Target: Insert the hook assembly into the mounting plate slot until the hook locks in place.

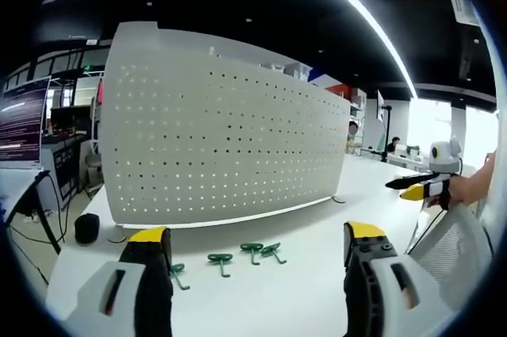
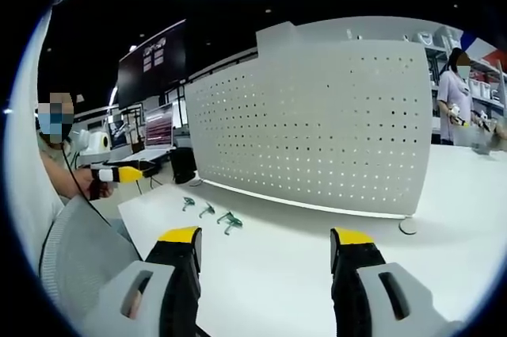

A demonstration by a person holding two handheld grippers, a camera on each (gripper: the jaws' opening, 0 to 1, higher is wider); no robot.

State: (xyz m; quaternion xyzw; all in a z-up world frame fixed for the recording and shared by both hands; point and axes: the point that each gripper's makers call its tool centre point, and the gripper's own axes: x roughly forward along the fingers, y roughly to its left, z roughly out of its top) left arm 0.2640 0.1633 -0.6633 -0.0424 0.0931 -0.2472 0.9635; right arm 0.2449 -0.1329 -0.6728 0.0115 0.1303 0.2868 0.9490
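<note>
Left tongs (image 1: 257, 254) and right tongs (image 2: 265, 251) both spread wide and holding nothing, four green hooks (image 1: 238, 255) lying on white surface (image 1: 317, 218) before upright perforated mounting plate (image 1: 222, 139), near left tongs

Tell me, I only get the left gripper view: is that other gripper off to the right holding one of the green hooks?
Observer: No. In the right gripper view the right gripper stands open and empty.
Visitor: Who is holding mine?
Observer: A hand grips the left gripper at its rear end.
Visitor: Anyone else around?
Observer: A person stands beyond the pegboard's far end.
</note>
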